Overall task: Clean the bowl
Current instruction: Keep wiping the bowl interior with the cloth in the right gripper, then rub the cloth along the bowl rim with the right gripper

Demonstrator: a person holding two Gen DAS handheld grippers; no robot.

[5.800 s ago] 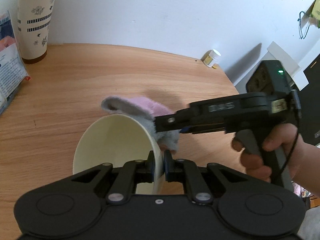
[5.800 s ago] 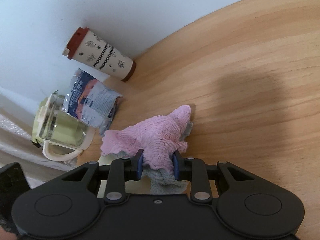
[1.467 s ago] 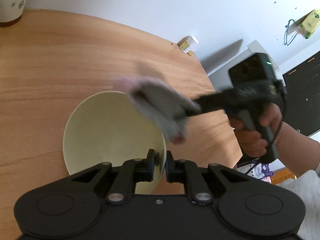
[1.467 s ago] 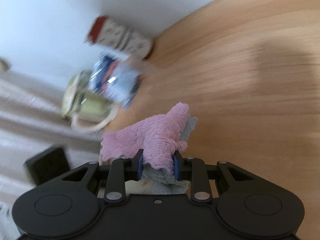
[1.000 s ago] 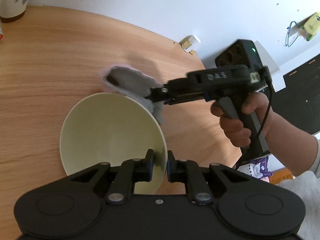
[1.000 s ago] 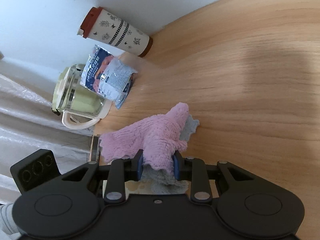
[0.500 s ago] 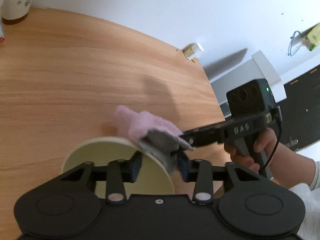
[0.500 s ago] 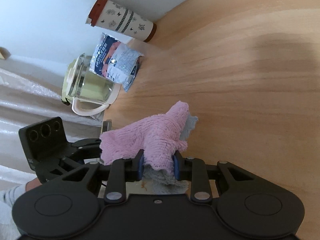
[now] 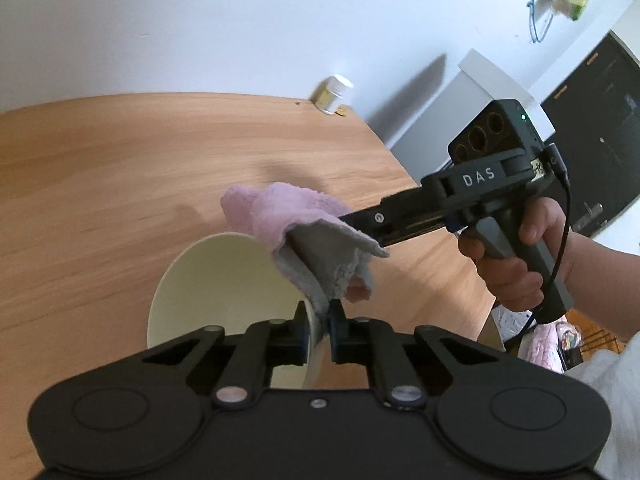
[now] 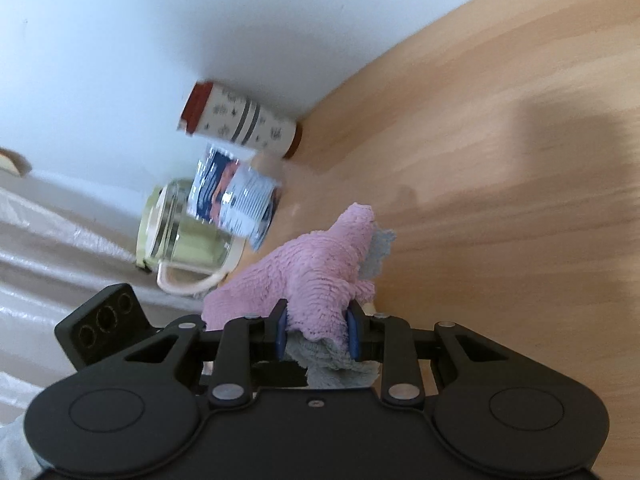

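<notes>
A pale cream bowl (image 9: 224, 292) is tilted above the wooden table, its near rim pinched by my left gripper (image 9: 318, 330), which is shut on it. My right gripper (image 10: 318, 338) is shut on a pink and grey cloth (image 10: 316, 268). In the left wrist view the right gripper (image 9: 360, 220) reaches in from the right, and the cloth (image 9: 304, 236) drapes over the bowl's right rim and hangs against it. The bowl is hidden under the cloth in the right wrist view.
A patterned tumbler with a red lid (image 10: 240, 124), a blue and white packet (image 10: 236, 196) and a glass jug (image 10: 184, 232) stand at the table's far side by the wall. A small white jar (image 9: 334, 94) sits near the table's far edge. A dark cabinet (image 9: 592, 160) stands beyond the table edge.
The cloth has slid from behind the bowl's far rim over to its right rim. The bowl has tipped back so its inside faces the left wrist camera. Both grips are unchanged.
</notes>
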